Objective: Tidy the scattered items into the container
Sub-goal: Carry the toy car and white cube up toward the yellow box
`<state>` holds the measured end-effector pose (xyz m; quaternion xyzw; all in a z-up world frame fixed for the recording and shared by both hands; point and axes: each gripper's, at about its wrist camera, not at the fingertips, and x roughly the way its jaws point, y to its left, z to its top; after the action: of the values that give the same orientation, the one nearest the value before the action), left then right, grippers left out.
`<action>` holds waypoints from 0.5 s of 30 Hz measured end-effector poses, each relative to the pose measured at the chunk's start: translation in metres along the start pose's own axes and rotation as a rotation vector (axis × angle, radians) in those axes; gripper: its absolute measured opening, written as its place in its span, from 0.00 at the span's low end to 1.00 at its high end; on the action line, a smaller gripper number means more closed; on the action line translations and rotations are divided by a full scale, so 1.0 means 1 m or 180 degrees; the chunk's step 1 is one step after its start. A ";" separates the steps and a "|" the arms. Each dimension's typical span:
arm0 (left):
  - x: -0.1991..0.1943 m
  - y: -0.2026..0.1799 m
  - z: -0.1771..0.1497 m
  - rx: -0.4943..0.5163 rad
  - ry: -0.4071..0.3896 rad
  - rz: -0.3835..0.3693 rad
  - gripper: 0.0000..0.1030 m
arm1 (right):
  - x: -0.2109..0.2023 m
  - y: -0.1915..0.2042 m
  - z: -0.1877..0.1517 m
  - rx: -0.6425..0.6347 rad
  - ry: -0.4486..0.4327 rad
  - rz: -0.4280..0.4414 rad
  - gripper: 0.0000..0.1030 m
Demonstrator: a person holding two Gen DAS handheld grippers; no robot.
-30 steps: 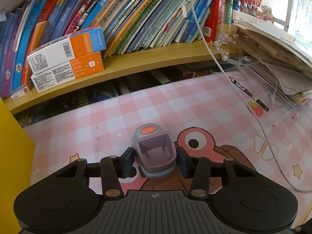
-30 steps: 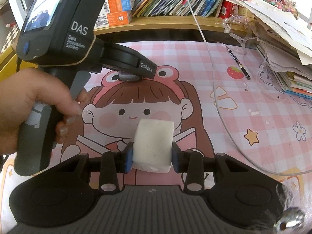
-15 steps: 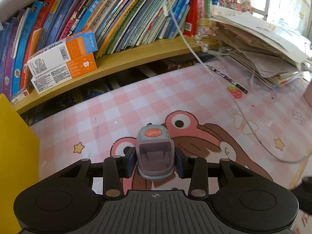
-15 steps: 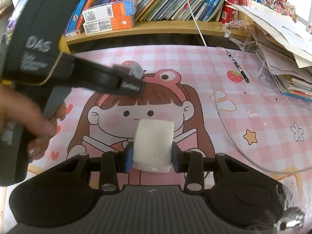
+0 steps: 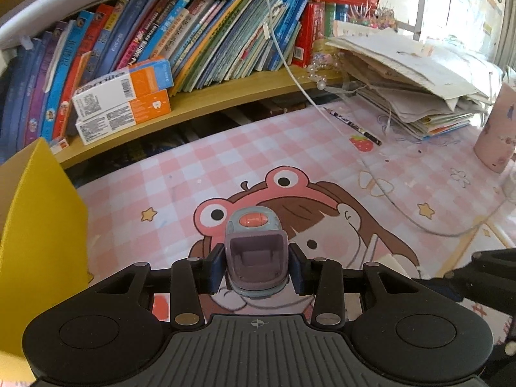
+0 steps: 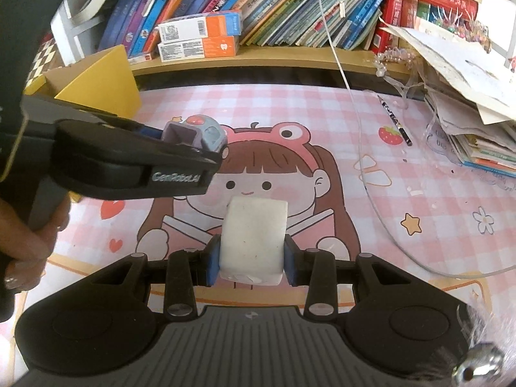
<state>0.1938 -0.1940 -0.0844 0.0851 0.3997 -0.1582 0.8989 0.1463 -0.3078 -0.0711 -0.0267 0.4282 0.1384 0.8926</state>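
Left gripper is clamped on the purple toy car, carrying it clear of the counter so it can travel to the yellow container at the left. Right gripper is clenched on the white block, likewise lifted for transport. Compared with one second ago, the left gripper sits farther along the mat and its view shows more of the container, while its jaws have narrowed slightly on the car.

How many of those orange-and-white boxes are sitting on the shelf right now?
2, stacked at the left end of the wooden shelf: the upper box lies on the lower box, in front of the books. More may be hidden.
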 end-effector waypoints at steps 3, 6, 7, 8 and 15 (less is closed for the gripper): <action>-0.014 0.002 -0.005 -0.0023 -0.0040 -0.0011 0.37 | -0.008 0.004 -0.002 -0.0030 -0.0033 -0.0014 0.35; -0.029 0.003 -0.011 -0.0040 -0.0095 -0.0026 0.37 | -0.016 0.008 -0.005 -0.0050 -0.0062 -0.0025 0.35; -0.034 0.003 -0.012 -0.0043 -0.0115 -0.0033 0.37 | -0.018 0.009 -0.006 -0.0056 -0.0073 -0.0029 0.35; -0.038 0.003 -0.014 -0.0042 -0.0137 -0.0039 0.37 | -0.021 0.011 -0.007 -0.0061 -0.0083 -0.0033 0.35; -0.067 0.002 -0.023 -0.0034 -0.0270 -0.0125 0.38 | -0.036 0.020 -0.015 -0.0057 -0.0138 -0.0073 0.35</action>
<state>0.1364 -0.1709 -0.0498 0.0656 0.3636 -0.1771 0.9122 0.1075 -0.2992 -0.0513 -0.0367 0.4071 0.1325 0.9030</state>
